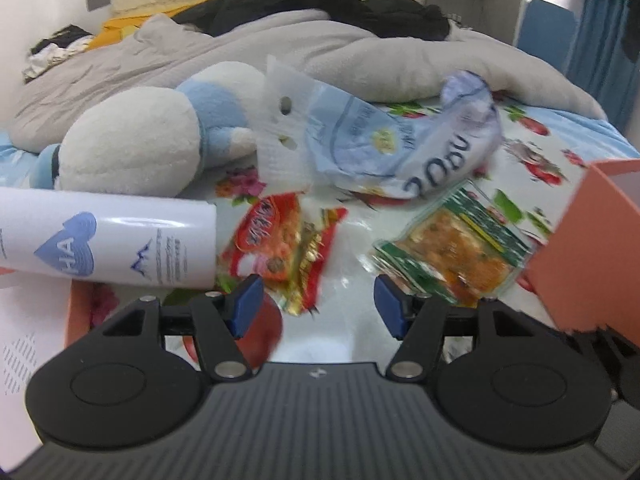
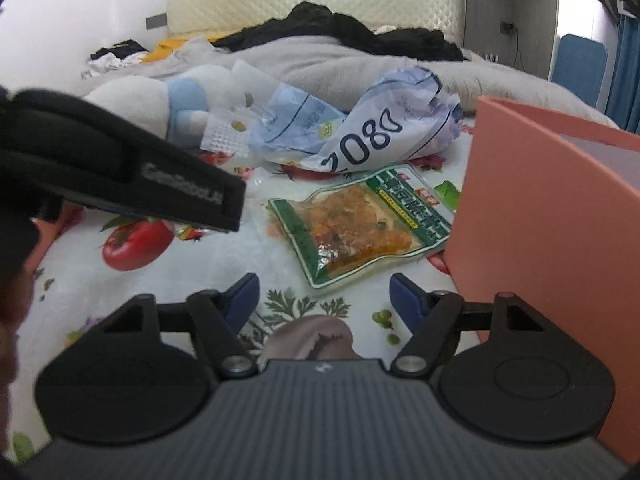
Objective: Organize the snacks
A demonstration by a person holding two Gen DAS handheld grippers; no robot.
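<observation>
Two snack packets lie on the fruit-print bedsheet (image 1: 352, 336). A red packet (image 1: 280, 248) is just ahead of my left gripper (image 1: 318, 300), near its left finger. A green packet of orange snack (image 1: 452, 256) sits ahead of its right finger. The left gripper is open with only sheet between its blue pads. In the right wrist view the green packet (image 2: 360, 228) lies just beyond my right gripper (image 2: 324, 296), which is also open and holds nothing. The left tool's black housing (image 2: 120, 168) hides most of the red packet (image 2: 188, 234).
An orange box (image 1: 592, 248) (image 2: 540, 220) stands at the right, touching the green packet's corner. A white spray can (image 1: 108, 240) lies at the left. Behind the packets are a crumpled blue-white plastic bag (image 2: 360, 128), a plush toy (image 1: 140, 140) and a grey blanket (image 1: 240, 48).
</observation>
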